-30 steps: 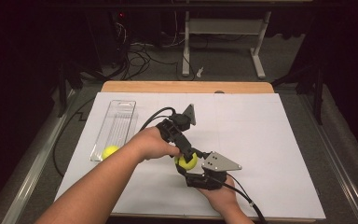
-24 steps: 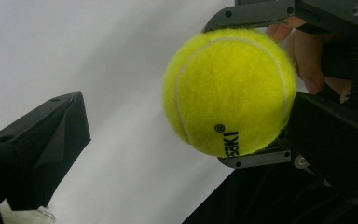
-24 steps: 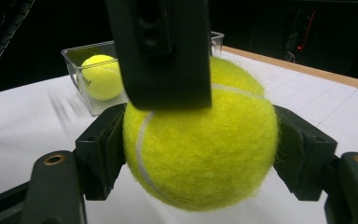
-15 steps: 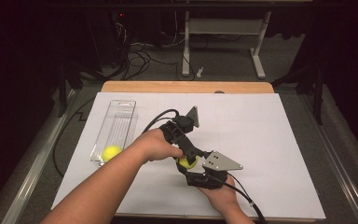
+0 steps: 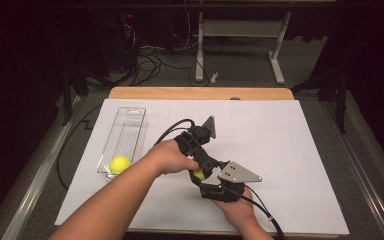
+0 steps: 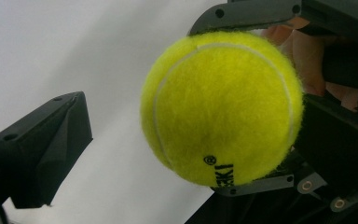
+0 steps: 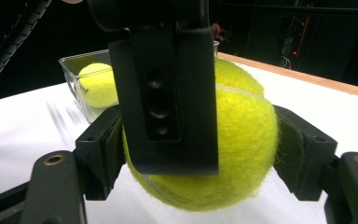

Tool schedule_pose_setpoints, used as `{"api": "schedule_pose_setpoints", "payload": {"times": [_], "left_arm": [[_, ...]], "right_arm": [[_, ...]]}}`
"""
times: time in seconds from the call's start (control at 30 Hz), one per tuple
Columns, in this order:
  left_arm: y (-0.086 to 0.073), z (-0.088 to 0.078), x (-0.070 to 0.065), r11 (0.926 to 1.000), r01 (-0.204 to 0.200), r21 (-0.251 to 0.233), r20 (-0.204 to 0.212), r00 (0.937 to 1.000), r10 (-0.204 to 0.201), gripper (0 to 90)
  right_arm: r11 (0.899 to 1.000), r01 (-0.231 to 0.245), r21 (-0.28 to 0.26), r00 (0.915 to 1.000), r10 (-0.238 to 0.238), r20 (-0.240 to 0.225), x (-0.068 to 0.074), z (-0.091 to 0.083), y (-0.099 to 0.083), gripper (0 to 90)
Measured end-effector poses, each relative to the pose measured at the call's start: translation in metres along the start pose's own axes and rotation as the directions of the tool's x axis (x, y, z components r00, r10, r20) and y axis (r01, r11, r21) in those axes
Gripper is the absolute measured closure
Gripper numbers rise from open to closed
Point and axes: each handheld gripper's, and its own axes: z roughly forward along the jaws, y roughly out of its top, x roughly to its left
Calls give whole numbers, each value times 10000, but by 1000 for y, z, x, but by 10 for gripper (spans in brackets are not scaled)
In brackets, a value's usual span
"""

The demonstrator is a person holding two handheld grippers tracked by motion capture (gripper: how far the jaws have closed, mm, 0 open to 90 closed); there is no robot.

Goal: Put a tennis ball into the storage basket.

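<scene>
at the left of the white-covered table lies a clear plastic tray, long and narrow, with one yellow tennis ball in the tray resting at its near end. in the right gripper view that same tray stands behind the jaws with its ball inside.

right of the tray, near the middle of the table, the left gripper reaches in from the person's left hand. its jaws stand wide and have just been closing a little. in the left gripper view a second tennis ball sits between them: the jaw at that view's left is clear of the felt with white table showing in the gap, so this gripper is not clamped on the ball; whether its other jaw touches, i cannot tell.

just beyond it, the right gripper, in the right hand, is clenched on that ball, a pad pressed into the felt on either side in the right gripper view. the ball is held just above the table, where the two grippers meet.

black print on the ball shows a circled "r" mark and part of a word, cut off and not readable.
</scene>
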Motion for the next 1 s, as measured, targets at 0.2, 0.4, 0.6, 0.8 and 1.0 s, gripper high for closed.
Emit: {"api": "schedule_pose_setpoints", "payload": {"times": [0.2,0.4,0.6,0.8,1.0], "left_arm": [[0,-1,-1,9999,80,68,118,9999,-81,83],[0,-1,-1,9998,103,157,231,9997,-107,124],[0,0,-2,9996,162,211,312,9994,-169,163],[0,0,-2,9995,187,269,441,9988,-198,199],[0,0,-3,9993,249,289,562,9981,-265,248]], "right_arm": [[10000,-29,-68,10000,29,21,0,0,0,279],[9998,-115,-144,9999,115,-12,0,0,1,279],[9999,-61,-142,10000,61,42,-1,0,1,279],[9999,-54,-123,9999,55,105,-1,0,1,279],[10000,-62,-73,9999,63,156,-1,0,1,279]]}}
